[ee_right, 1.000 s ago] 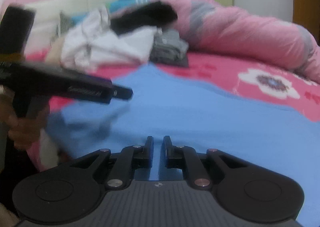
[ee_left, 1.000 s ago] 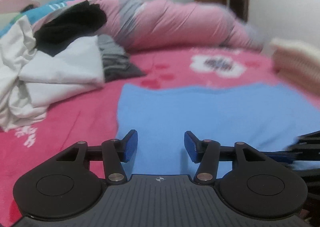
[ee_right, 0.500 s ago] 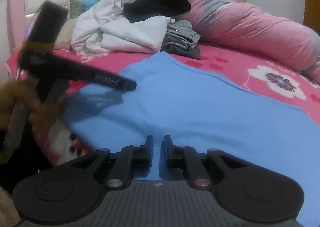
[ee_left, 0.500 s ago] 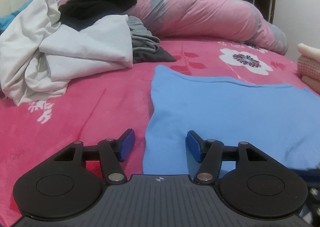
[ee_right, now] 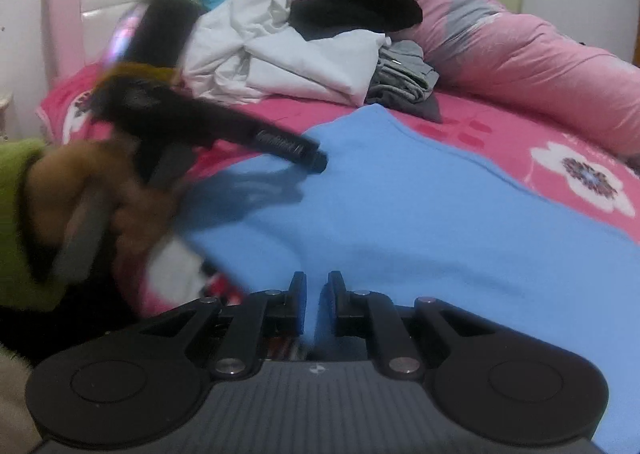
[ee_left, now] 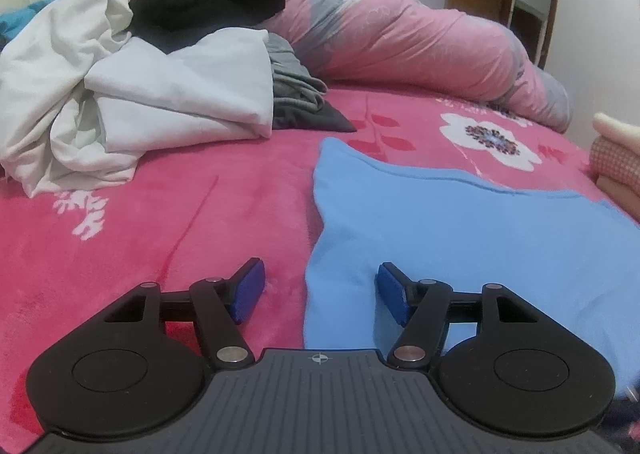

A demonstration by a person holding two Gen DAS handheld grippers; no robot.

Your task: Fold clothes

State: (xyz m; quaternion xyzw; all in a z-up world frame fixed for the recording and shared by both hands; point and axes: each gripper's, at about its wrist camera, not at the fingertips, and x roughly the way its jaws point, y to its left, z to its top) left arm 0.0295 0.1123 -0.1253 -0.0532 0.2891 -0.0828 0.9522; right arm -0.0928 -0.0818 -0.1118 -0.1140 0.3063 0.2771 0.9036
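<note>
Left wrist view: the left gripper point(ee_left: 320, 290) hovers with its blue pads spreading apart, the near-left edge of the blue garment point(ee_left: 460, 238) between them but unpinched. That garment lies flat on the pink floral bedspread point(ee_left: 140, 238), reaching toward 3 o'clock. A heap of white clothes point(ee_left: 132, 93) sits at 10 o'clock.

Right wrist view: the right gripper point(ee_right: 317, 304) is clamped on the blue garment's near edge. At 9 o'clock, a blurred hand point(ee_right: 112, 189) holds the left gripper.
</note>
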